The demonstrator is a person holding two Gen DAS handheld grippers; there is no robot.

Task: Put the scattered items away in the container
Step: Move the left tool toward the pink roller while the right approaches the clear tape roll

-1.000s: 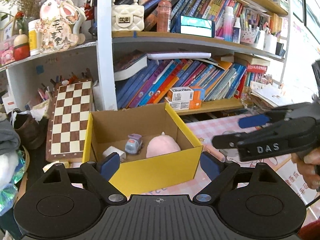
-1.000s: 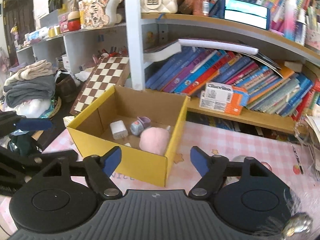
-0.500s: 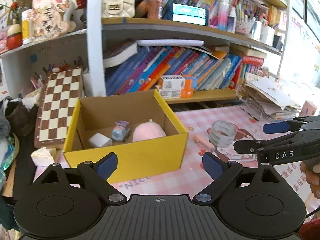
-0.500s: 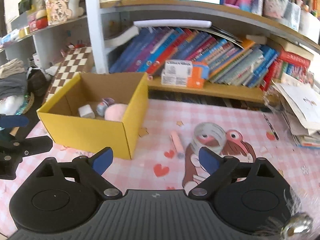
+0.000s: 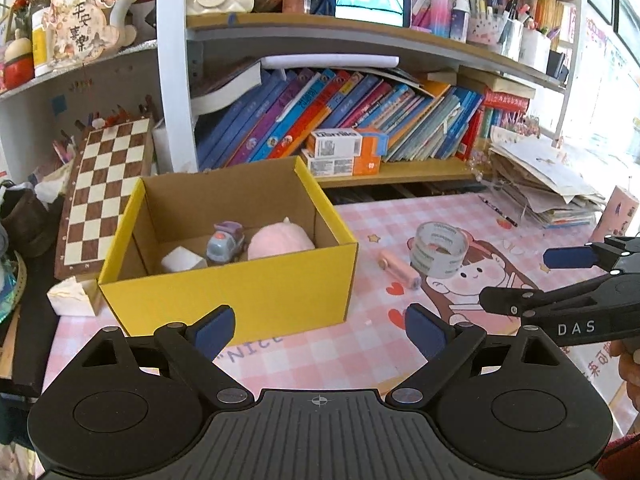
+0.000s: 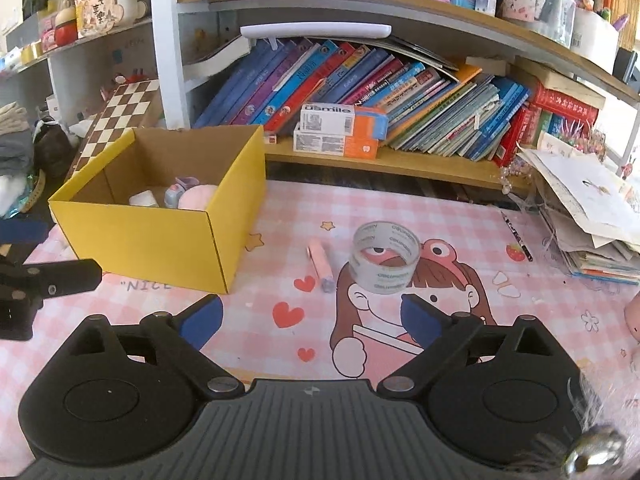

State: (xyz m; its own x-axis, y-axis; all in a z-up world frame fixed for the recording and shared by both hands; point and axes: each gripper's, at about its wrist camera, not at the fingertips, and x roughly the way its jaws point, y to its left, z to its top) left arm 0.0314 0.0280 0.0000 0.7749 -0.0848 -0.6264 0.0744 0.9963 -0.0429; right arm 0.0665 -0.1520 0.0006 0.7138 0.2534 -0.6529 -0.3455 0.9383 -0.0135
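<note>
A yellow cardboard box [image 5: 224, 300] [image 6: 132, 236] stands on the pink mat. It holds a pink plush [image 5: 280, 242], a small toy car [image 5: 225, 242] and a white block [image 5: 182, 259]. A clear tape roll [image 6: 385, 257] [image 5: 438, 249] and a pink tube [image 6: 320, 262] [image 5: 400, 272] lie on the mat right of the box. My left gripper [image 5: 320, 330] is open and empty, in front of the box. My right gripper [image 6: 312, 318] is open and empty, just short of the tape roll and tube; it also shows in the left wrist view [image 5: 532, 280].
A bookshelf with leaning books [image 6: 360, 88] and orange-white cartons [image 6: 340, 132] runs behind the mat. A chessboard [image 5: 102, 196] leans left of the box. A paper stack [image 6: 592, 216] lies at the right. A black pen [image 6: 516, 236] lies near it.
Both grippers have pulled back from the box and swung right. The tape roll and pink tube have come into view. Both stay open.
</note>
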